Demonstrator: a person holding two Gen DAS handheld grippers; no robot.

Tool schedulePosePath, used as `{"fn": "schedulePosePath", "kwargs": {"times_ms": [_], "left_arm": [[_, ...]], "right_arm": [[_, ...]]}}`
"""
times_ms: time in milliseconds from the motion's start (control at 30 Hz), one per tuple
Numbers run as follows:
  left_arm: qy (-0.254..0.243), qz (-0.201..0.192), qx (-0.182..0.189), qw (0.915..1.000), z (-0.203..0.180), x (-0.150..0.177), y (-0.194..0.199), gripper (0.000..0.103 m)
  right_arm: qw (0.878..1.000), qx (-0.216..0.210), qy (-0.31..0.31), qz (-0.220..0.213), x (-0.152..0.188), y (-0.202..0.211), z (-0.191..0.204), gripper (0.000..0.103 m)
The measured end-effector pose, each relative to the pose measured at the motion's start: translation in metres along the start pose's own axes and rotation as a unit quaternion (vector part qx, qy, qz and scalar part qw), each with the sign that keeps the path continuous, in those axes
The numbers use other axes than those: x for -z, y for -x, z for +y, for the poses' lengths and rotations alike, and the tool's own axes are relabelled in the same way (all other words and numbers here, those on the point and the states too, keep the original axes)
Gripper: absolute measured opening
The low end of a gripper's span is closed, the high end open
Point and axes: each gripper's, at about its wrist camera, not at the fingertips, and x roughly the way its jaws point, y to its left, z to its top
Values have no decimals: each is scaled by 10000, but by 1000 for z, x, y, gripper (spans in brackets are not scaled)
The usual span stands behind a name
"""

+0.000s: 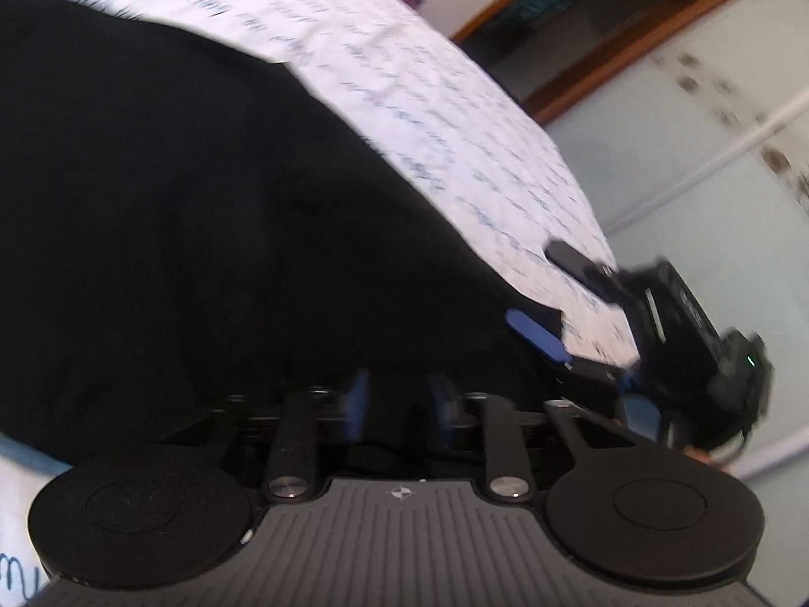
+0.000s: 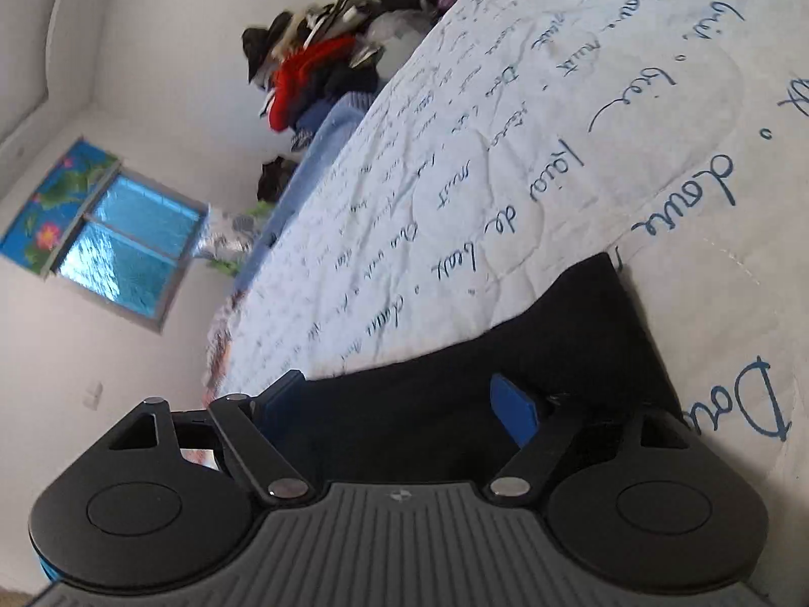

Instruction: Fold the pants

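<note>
The black pants [image 1: 202,212] lie spread on a white bedspread [image 1: 455,126] with blue handwriting. My left gripper [image 1: 399,404] has its blue pads close together with black cloth between them, so it is shut on the pants. My right gripper [image 2: 399,404] is open; its blue pads [image 2: 513,412] stand wide apart with an edge of the pants [image 2: 581,334] lying between them. The right gripper also shows in the left wrist view [image 1: 556,298], open at the pants' edge.
A pile of mixed clothes [image 2: 333,60] sits at the far end of the bed. A window [image 2: 126,248] is in the white wall. Pale wardrobe doors [image 1: 708,152] stand beside the bed.
</note>
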Motion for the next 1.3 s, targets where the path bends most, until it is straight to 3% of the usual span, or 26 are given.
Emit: {"fn": "schedulePosePath", "kwargs": {"times_ms": [100, 167, 267, 300, 400, 500, 633, 733, 900, 1133, 1233, 1300], "left_arm": [[146, 47, 129, 9998, 4, -3, 0, 24], [161, 64, 190, 9997, 5, -4, 8, 28], [-23, -372, 202, 9991, 5, 1, 42, 59], [-150, -595, 142, 9980, 5, 4, 57, 62], [-530, -1155, -392, 9911, 13, 13, 97, 63], [-560, -1613, -1004, 9802, 29, 17, 130, 64], [-585, -1885, -2331, 9522, 46, 16, 157, 67], [-256, -2113, -2760, 9373, 65, 17, 179, 67], [337, -2367, -3036, 9223, 97, 21, 218, 71], [790, -2321, -3185, 9157, 131, 36, 243, 71], [839, -2243, -3171, 9176, 140, 37, 238, 71], [835, -2244, -3139, 9188, 143, 39, 239, 72]], "right_arm": [[9992, 228, 325, 49, 3, -7, 11, 80], [9996, 254, 44, 87, -8, -14, 9, 81], [9998, -120, -99, 146, -3, 8, 23, 82], [9996, -218, 129, 120, 4, 18, 35, 82], [9939, 27, 1104, 78, 29, 25, 68, 84], [9830, 261, 1802, 235, 56, 7, 88, 84], [9651, 521, 2541, 368, 95, -24, 111, 84], [9309, 760, 3522, 604, 126, -47, 145, 84], [8371, 609, 5393, 685, 193, -74, 204, 84], [7222, 325, 6876, 675, 269, -106, 242, 84], [6923, 427, 7159, 801, 283, -126, 244, 84], [6874, 487, 7199, 834, 286, -137, 247, 84]]}}
